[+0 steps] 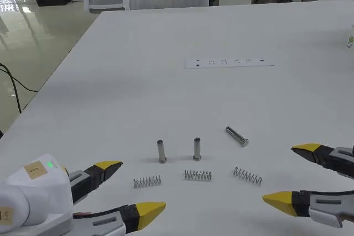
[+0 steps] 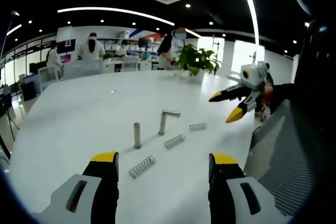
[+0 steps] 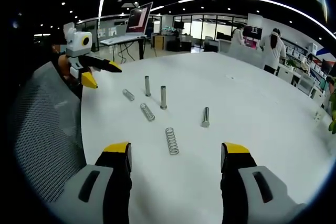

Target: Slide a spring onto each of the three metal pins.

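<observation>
In the head view the right gripper [image 1: 279, 173] runs off the right edge, so you just get the yellow tips and a bit of the body behind them. The left gripper [image 1: 142, 185] has its body chopped by the bottom-left corner. There's a small thing [image 1: 350, 41] at the right edge, cut off, no idea what it is. In the left gripper view the lying pin [image 2: 172, 113] sits partly behind a standing pin [image 2: 163, 125]. The power strip [image 1: 228, 62] markings are too tiny to read.
</observation>
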The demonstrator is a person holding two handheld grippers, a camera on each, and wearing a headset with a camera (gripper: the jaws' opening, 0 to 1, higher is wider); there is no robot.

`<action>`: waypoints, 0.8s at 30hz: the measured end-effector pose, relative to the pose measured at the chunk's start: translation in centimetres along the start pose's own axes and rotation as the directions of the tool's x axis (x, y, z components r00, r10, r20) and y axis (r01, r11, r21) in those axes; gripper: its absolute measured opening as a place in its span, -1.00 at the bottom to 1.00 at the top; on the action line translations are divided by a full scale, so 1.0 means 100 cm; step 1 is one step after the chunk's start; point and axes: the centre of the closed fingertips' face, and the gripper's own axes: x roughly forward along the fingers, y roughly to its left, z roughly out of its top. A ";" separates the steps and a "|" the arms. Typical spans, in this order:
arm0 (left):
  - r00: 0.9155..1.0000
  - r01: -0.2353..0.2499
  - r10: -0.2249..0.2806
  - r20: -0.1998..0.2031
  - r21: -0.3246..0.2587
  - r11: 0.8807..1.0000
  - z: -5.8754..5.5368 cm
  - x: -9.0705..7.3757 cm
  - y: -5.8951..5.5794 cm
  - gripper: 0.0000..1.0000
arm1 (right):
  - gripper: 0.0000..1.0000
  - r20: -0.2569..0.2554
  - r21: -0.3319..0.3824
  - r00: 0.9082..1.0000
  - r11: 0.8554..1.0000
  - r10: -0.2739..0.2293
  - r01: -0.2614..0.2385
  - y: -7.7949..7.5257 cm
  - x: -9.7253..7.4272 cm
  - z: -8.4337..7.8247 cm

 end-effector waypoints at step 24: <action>1.000 0.003 -0.003 -0.004 0.001 1.000 0.000 0.001 0.000 0.30 | 0.36 -0.010 -0.006 1.000 1.000 0.003 -0.003 -0.001 0.000 -0.002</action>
